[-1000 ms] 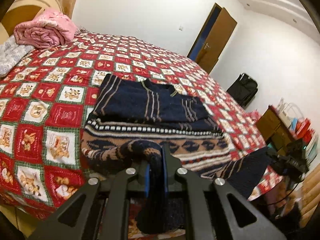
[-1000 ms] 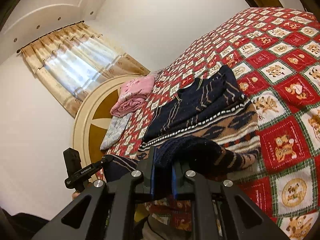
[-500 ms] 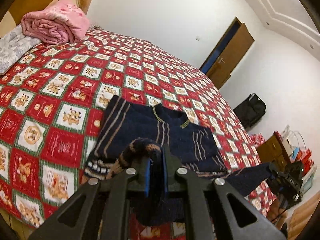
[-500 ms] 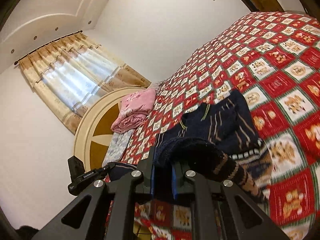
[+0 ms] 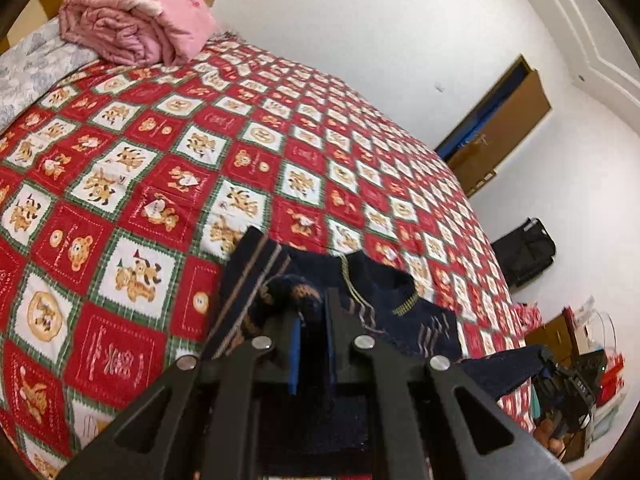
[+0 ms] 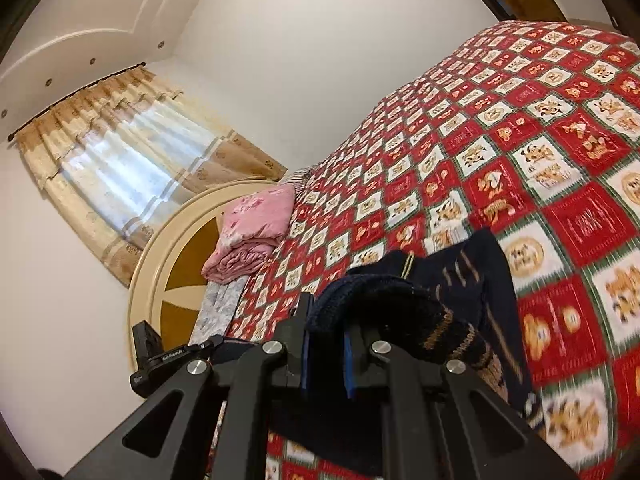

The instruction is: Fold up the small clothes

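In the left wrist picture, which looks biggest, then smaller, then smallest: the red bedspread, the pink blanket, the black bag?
1. red bedspread
2. pink blanket
3. black bag, which sits farther away, so it may only look smallest.

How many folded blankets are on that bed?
1: a pink blanket by the headboard, on a grey cloth. Others may be hidden.
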